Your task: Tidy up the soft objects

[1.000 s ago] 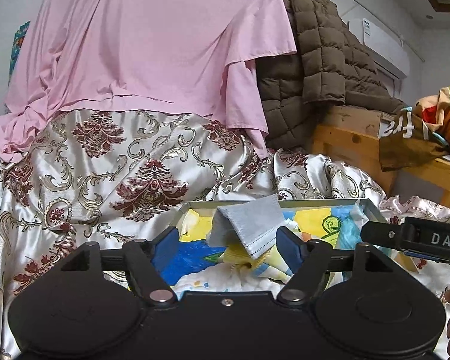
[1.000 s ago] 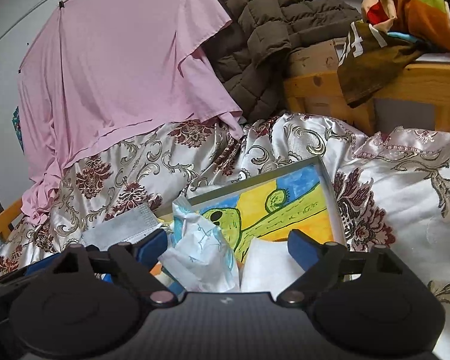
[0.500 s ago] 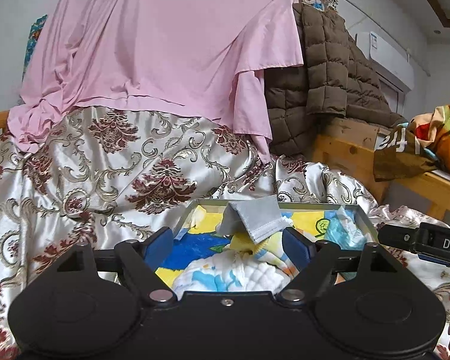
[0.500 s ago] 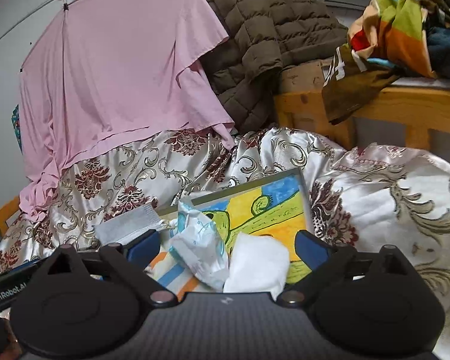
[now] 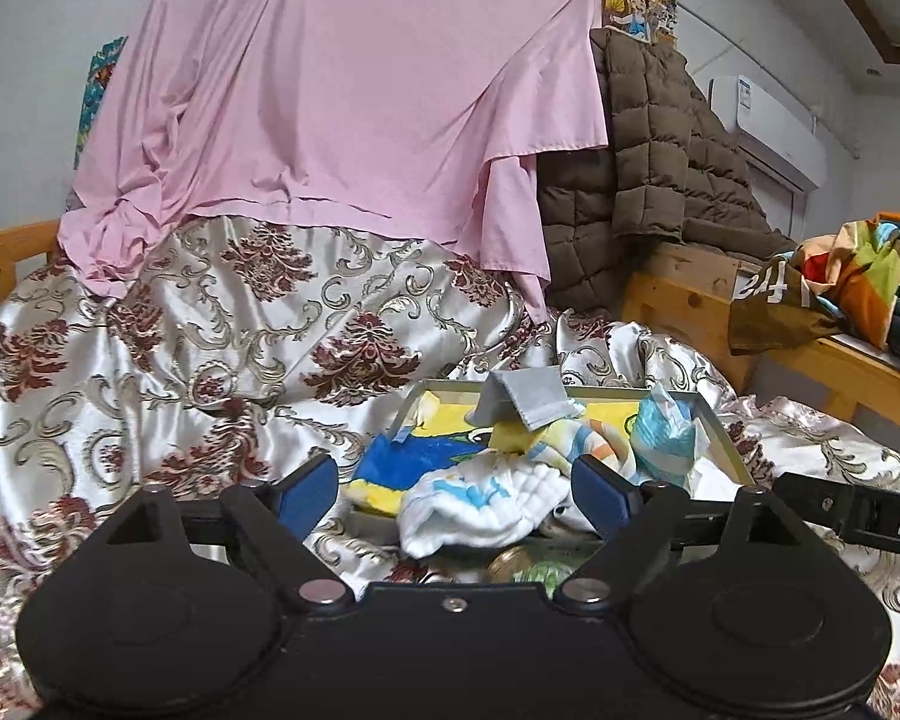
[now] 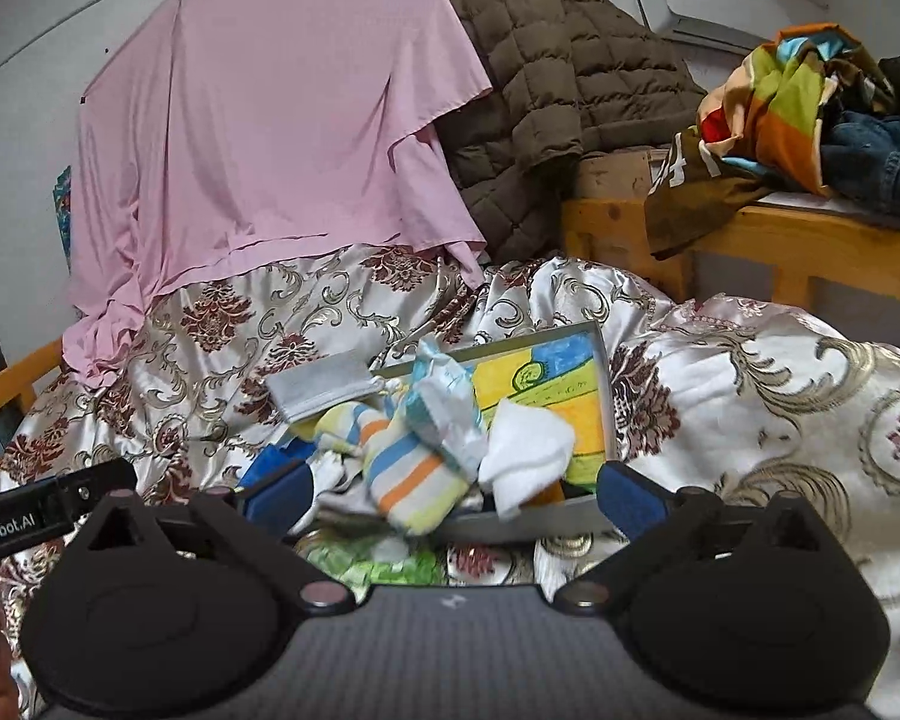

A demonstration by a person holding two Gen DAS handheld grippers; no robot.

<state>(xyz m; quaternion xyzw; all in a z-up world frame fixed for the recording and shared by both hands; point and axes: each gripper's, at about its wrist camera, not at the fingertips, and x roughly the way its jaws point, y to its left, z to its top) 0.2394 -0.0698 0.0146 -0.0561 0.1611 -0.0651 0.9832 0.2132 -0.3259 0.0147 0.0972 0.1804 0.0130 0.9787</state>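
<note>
A shallow grey tray (image 5: 727, 443) with a colourful painted bottom lies on the satin bedspread; it also shows in the right wrist view (image 6: 607, 396). In it lie a folded grey cloth (image 5: 528, 399) (image 6: 321, 387), striped socks (image 6: 405, 474) (image 5: 576, 441), a white padded cloth (image 5: 480, 507), a white sock (image 6: 525, 450) and a light blue packet (image 5: 663, 432) (image 6: 444, 408). My left gripper (image 5: 453, 489) is open and empty, just short of the tray's near edge. My right gripper (image 6: 453, 489) is open and empty, also before the tray.
The floral satin bedspread (image 5: 222, 348) covers the whole surface. A pink sheet (image 5: 354, 90) hangs behind, a brown quilted jacket (image 5: 648, 168) beside it. A wooden bench (image 6: 810, 240) with piled clothes stands at the right. A green-patterned item (image 6: 384, 567) lies under the right gripper.
Both grippers have drawn back and up from the tray, so the whole pile of soft items now shows in front of them. Both stay open and empty.
</note>
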